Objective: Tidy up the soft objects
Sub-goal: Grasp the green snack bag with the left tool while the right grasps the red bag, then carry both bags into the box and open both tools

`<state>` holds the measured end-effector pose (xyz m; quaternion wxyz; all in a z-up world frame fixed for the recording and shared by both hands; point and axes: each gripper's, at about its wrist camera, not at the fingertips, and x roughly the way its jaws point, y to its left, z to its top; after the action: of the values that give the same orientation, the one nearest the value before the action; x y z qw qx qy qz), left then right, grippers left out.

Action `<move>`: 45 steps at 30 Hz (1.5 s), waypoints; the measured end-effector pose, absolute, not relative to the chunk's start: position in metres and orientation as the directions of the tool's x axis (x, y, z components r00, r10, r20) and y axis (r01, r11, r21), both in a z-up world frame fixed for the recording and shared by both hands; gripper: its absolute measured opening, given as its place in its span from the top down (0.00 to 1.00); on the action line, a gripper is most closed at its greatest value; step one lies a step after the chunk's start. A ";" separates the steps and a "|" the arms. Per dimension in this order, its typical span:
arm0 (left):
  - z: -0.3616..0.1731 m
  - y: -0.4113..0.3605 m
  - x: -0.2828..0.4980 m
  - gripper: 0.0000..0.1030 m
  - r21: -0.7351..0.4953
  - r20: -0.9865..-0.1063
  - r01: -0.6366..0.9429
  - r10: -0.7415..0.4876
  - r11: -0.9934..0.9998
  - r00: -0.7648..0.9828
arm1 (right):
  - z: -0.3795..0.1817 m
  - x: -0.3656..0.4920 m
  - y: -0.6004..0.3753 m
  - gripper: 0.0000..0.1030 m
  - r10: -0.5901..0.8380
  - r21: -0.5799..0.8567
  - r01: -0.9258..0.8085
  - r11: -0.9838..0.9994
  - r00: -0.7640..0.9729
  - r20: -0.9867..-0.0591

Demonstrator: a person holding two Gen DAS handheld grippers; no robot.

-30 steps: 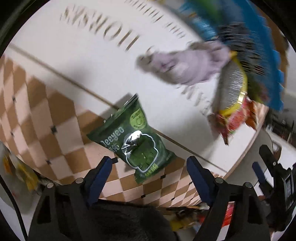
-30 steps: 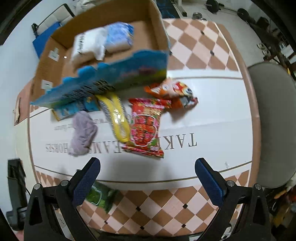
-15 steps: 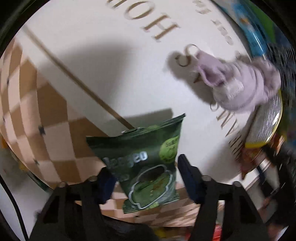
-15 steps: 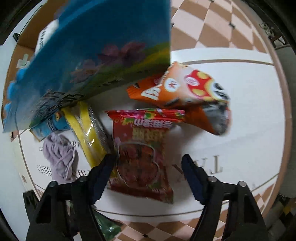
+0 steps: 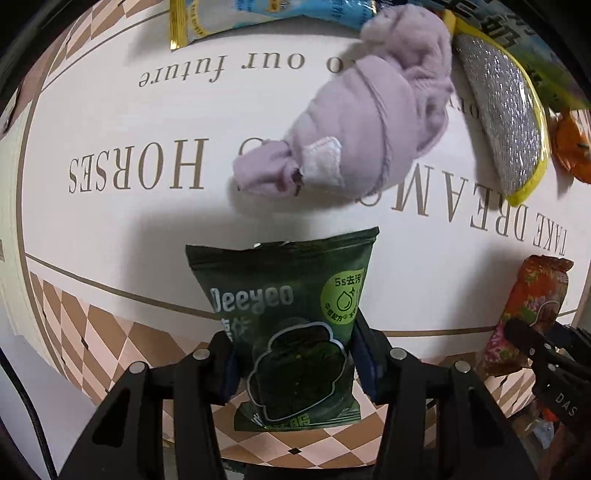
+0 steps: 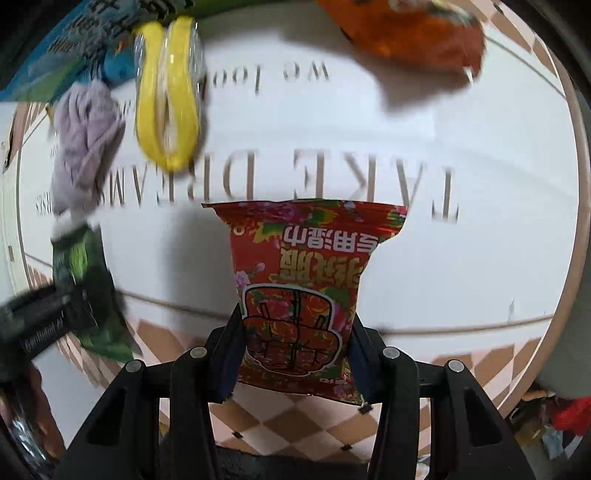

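Note:
My left gripper (image 5: 293,365) is shut on a dark green Deeyeo wipes pack (image 5: 291,317) over the table's near edge. My right gripper (image 6: 293,354) is shut on a red flowered wipes pack (image 6: 299,291), which also shows at the right edge of the left wrist view (image 5: 532,306). A crumpled lilac cloth (image 5: 369,125) lies on the white lettered tablecloth just beyond the green pack; it also shows in the right wrist view (image 6: 85,144). The green pack and left gripper appear blurred in the right wrist view (image 6: 88,295).
A yellow-edged silver pouch (image 5: 506,122) lies right of the cloth, also in the right wrist view (image 6: 170,99). A blue-white packet (image 5: 258,11) lies at the far side. An orange snack bag (image 6: 410,29) lies far right. A blue carton edge (image 6: 55,48) stands far left.
Both grippers moved down to the table and closed: the left onto the green pack, the right onto the red pack. One second ago both were open.

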<state>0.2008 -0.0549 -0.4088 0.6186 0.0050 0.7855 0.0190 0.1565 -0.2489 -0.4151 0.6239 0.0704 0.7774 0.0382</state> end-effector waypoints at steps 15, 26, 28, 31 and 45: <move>-0.406 -0.042 0.160 0.67 0.004 -0.977 -0.006 0.002 1.000 -0.215 | -0.410 0.155 -0.220 0.50 0.016 0.018 -0.006 1.000 -0.183 -0.983; -0.225 -0.063 0.204 0.68 -0.175 -0.981 0.081 -0.181 0.981 0.071 | -0.240 0.182 -0.233 0.54 0.276 0.277 -0.005 0.961 0.067 -0.959; -0.194 -0.057 0.245 0.68 -0.163 -0.977 0.110 -0.177 0.980 0.123 | -0.208 0.205 -0.235 0.54 0.291 0.290 -0.023 0.957 0.126 -0.949; -0.175 -0.032 0.304 0.68 -0.107 -0.976 0.121 -0.128 0.987 0.177 | -0.184 0.267 -0.223 0.55 0.238 0.236 -0.030 0.971 0.189 -0.953; -0.277 0.001 0.496 0.68 -0.059 -0.998 0.096 -0.055 0.994 -0.037 | -0.296 0.437 -0.227 0.54 0.198 0.199 0.061 0.978 0.011 -0.980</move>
<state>0.4960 0.0010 -0.2767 0.6936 0.0143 0.7182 -0.0545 0.4374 -0.2274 -0.2961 0.7050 0.0923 0.7015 0.0488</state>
